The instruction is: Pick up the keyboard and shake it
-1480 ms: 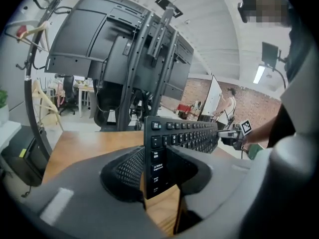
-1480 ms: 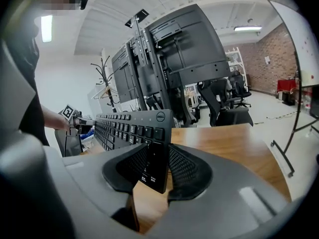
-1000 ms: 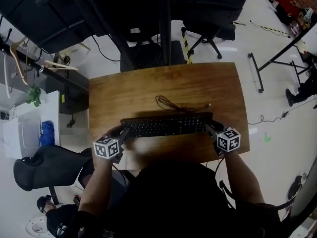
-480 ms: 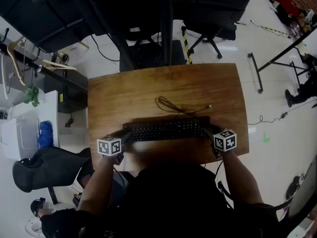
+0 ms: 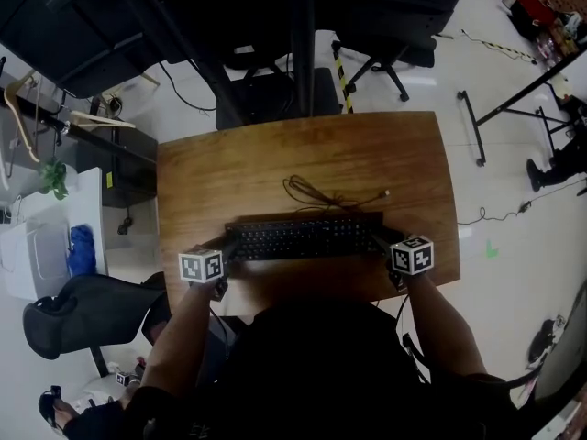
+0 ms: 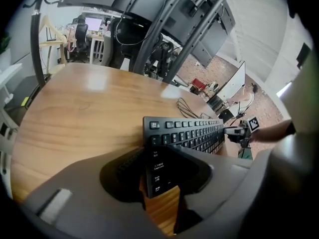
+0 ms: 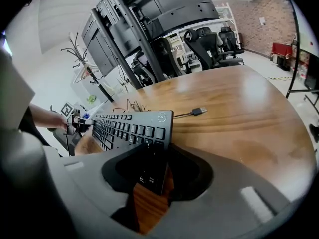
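Note:
A black keyboard (image 5: pixel 303 236) stretches across the near half of the wooden table (image 5: pixel 303 149), and its shadow shows on the wood beside it. My left gripper (image 5: pixel 229 250) is shut on the keyboard's left end (image 6: pixel 187 133), which sits between the jaws (image 6: pixel 157 168). My right gripper (image 5: pixel 381 242) is shut on the right end (image 7: pixel 129 126), where the edge sits deep in the jaws (image 7: pixel 152 171). The keyboard's cable (image 5: pixel 321 193) lies coiled behind it and ends in a loose USB plug (image 7: pixel 198 111).
Black office chairs (image 5: pixel 385 58) and a dark monitor stand (image 5: pixel 303 35) are beyond the table's far edge. Another chair (image 5: pixel 83 305) is at my left. A white cabinet (image 5: pixel 46 236) stands further left. Cables trail on the floor to the right (image 5: pixel 500 214).
Both grippers and the keyboard have drifted slightly, and the two marker cubes sit a little closer together. The grip on both ends is unchanged.

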### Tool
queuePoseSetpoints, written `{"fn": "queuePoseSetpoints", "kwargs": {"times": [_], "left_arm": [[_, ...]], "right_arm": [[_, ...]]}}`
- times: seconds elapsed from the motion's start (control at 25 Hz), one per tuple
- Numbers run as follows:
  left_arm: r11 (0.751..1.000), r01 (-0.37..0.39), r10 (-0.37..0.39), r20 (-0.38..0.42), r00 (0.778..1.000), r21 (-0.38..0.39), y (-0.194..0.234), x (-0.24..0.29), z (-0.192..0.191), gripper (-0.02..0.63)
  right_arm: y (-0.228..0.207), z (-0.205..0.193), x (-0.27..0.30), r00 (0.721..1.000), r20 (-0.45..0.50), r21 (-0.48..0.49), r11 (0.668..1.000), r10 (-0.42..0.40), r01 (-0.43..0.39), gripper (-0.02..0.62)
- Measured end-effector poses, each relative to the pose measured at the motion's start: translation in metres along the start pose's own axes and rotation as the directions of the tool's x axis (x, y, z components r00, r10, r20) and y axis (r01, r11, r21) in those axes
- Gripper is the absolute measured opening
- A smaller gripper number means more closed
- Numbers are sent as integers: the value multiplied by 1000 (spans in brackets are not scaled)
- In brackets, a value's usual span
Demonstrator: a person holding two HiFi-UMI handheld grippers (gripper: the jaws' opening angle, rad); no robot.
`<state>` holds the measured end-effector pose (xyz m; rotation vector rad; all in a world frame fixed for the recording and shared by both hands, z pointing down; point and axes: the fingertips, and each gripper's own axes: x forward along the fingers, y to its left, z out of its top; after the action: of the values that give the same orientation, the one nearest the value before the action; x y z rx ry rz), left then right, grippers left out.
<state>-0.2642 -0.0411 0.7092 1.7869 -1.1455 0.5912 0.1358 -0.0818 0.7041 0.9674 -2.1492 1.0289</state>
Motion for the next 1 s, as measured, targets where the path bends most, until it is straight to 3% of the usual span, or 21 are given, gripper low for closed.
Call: {"fn": "queuePoseSetpoints", "kwargs": {"times": [0.24,0.4,0.6,0.72,0.8,0.88,1.0], "left_arm": [[999,-48,48,37,998,-1,8,1,-5,143],[991,-128,131,81,988,-41,34,-16,-6,141],[979,-200,186,246,951,35,32,-53,28,134],[960,-260,207,367,907,101,15,-75,70,116],[939,-314,219,456,863,143,0,-93,104,96],[917,-352,189,569,800,190,-25,-118,143,77],[870,-406,89,719,689,281,-76,-158,194,43]], "right_arm": [[-2,-6,3,1000,-1,36,999,-14,14,152],[-6,-6,-3,1000,21,58,998,-2,1,175],[-6,18,-23,985,158,-33,997,-69,75,148],[3,55,-42,953,290,-113,985,-93,131,119],[13,85,-60,916,387,-170,969,-101,179,100],[27,118,-82,867,486,-212,948,-108,237,69],[57,165,-117,786,614,-268,917,-74,296,10]]}}
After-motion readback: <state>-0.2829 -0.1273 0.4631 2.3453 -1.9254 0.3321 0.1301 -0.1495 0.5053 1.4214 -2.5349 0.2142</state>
